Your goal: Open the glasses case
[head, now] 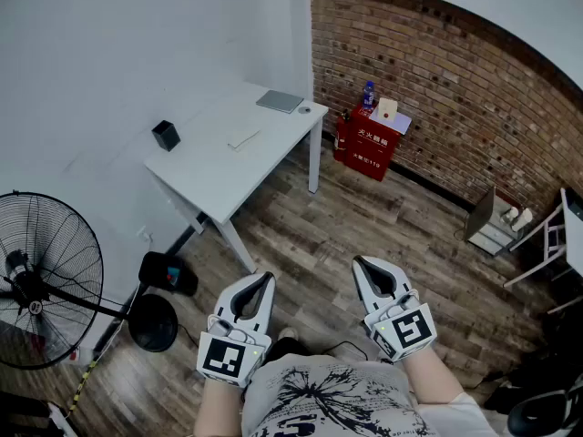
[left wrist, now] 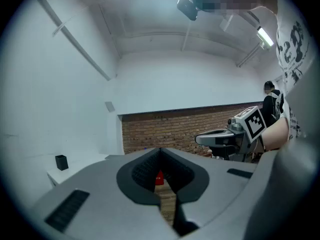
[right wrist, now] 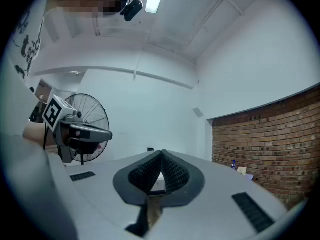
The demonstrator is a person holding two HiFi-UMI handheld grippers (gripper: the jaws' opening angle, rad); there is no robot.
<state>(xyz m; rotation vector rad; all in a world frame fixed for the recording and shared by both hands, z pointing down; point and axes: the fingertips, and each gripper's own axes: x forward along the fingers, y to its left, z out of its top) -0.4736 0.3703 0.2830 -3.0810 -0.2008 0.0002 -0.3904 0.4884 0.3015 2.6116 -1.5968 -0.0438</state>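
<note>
A white table [head: 214,176] stands a few steps ahead, against the white wall. On it lies a small white oblong thing [head: 243,139], possibly the glasses case; it is too small to tell. Both grippers hang close to my body, far short of the table and level. My left gripper [head: 267,278] is shut with nothing between its tips, and its own view shows the left gripper [left wrist: 160,150] with tips meeting. My right gripper [head: 357,261] is shut and empty too, and the right gripper [right wrist: 162,152] shows the same in its own view.
On the table also sit a black cup [head: 165,135] and a flat grey device [head: 280,101]. A large fan [head: 36,280] stands at the left, with a black bag [head: 167,273] on the wood floor. A red box [head: 369,144] leans on the brick wall.
</note>
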